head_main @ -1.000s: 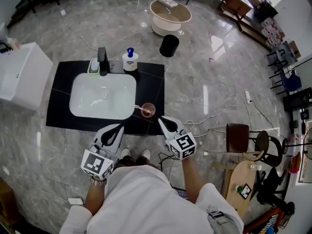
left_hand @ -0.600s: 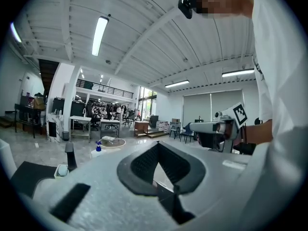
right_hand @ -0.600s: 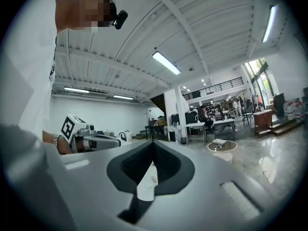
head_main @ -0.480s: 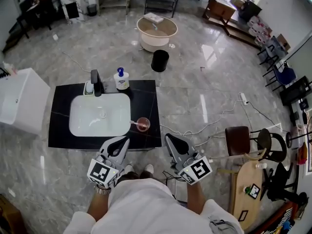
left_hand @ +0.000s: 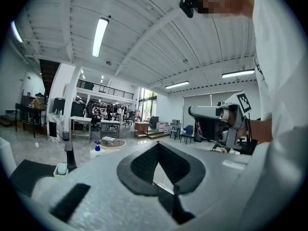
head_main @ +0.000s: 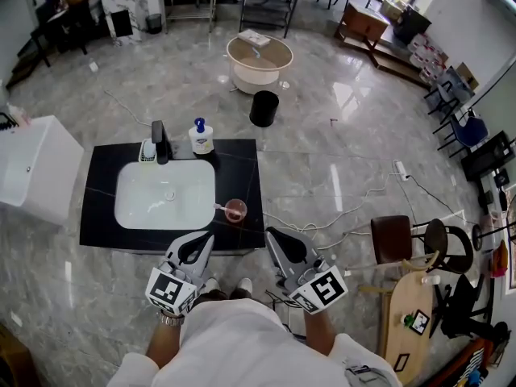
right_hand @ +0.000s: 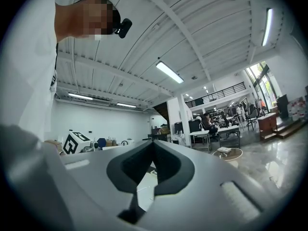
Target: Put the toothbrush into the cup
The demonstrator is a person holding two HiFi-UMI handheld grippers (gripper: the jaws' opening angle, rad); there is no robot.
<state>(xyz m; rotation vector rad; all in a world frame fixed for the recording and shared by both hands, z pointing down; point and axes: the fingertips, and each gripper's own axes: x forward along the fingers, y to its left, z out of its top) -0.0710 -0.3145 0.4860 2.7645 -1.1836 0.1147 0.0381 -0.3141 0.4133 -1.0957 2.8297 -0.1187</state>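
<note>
While both tools are held close to my body, short of the near edge of the black countertop [head_main: 244, 164], neither one touches anything on it. Left gripper [head_main: 198, 243]: jaws closed tip to tip, nothing between the pads. Right gripper [head_main: 279, 242]: same condition, jaws together and empty. The two grippers sit side by side, apart from each other, and both point toward the counter.

The pink cup [head_main: 236, 210] stands upright on the countertop, just beside the right rim of the white sink [head_main: 122, 210]. The toothbrush [head_main: 220, 208] is in the cup, with its pale handle leaning out to the left over the sink rim. At the far edge of the sink stand a dark faucet [head_main: 158, 139] and a white pump bottle [head_main: 200, 139] with a blue top. The cup and toothbrush lie ahead of the grippers, between their two lines of aim.
</note>
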